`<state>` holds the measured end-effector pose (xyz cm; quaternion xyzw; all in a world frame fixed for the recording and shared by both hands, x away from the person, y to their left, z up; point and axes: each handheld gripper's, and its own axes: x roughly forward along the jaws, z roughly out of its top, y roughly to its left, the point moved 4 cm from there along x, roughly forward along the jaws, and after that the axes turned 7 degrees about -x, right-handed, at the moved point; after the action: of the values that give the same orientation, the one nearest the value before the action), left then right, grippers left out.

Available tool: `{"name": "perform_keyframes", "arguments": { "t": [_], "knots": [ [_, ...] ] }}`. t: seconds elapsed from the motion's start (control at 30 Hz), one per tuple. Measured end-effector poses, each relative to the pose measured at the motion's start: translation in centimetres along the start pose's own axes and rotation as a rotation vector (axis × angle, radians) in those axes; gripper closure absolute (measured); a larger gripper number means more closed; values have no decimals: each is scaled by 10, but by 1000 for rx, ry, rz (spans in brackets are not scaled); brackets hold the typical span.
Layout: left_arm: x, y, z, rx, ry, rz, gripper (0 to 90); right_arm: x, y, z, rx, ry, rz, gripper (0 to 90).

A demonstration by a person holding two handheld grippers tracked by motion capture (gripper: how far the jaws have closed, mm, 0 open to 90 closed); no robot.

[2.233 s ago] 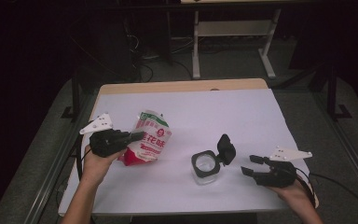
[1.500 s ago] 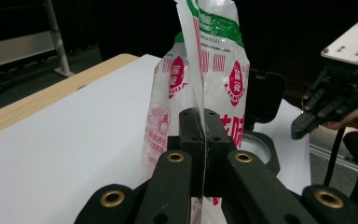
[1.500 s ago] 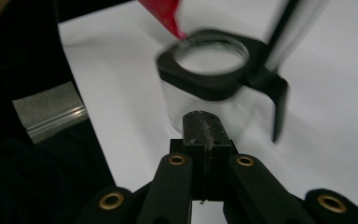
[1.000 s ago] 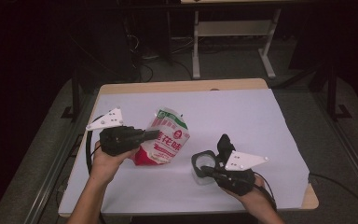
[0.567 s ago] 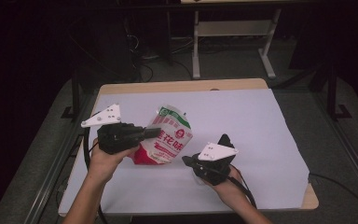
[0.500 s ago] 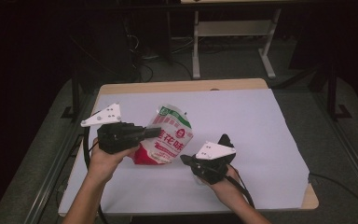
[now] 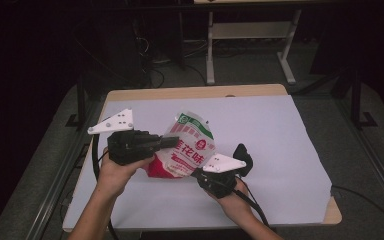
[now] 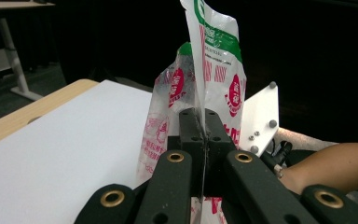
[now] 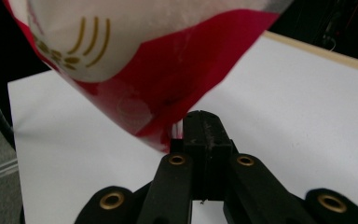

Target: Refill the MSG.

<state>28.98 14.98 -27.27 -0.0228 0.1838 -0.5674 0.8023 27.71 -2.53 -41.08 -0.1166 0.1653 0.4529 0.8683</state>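
A red, white and green plastic bag (image 7: pixel 187 145) with white contents is held tilted above the white table sheet (image 7: pixel 280 130). My left gripper (image 7: pixel 172 142) is shut on the bag's side edge; in the left gripper view the film (image 8: pixel 214 70) rises straight out of the closed jaws (image 8: pixel 204 135). My right gripper (image 7: pixel 196 174) comes in from the right at the bag's red bottom corner (image 9: pixel 168 93). Its jaws (image 9: pixel 200 133) are closed, with a thin strip of the bag's bottom seam caught in them.
A black lid (image 7: pixel 243 154) sticks up just behind my right gripper; whatever it belongs to is hidden by the hand. The right gripper's white plate (image 8: pixel 261 116) and a forearm (image 8: pixel 331 163) show past the bag. A desk frame (image 7: pixel 250 35) stands beyond the table.
My right gripper has travelled left from the table's right side, over the clear container, to the bag's bottom corner. My left gripper raised and tilted the bag a little to the right.
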Motion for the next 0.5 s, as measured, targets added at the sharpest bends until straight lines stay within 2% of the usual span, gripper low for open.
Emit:
{"name": "perform_keyframes", "arguments": {
  "t": [0.1,0.13,0.27,0.5],
  "knots": [
    [2,-3,1,7,1,-1,900,-2,1,2,6,-20,0,900],
    [3,-3,1,2,2,-14,900,-2,1,2,8,-27,1,900],
    [7,-6,2,15,3,-5,900,-1,1,2,12,-31,-3,900],
    [15,-8,6,17,6,-12,900,2,11,-1,-12,-42,26,900]
  ]
}}
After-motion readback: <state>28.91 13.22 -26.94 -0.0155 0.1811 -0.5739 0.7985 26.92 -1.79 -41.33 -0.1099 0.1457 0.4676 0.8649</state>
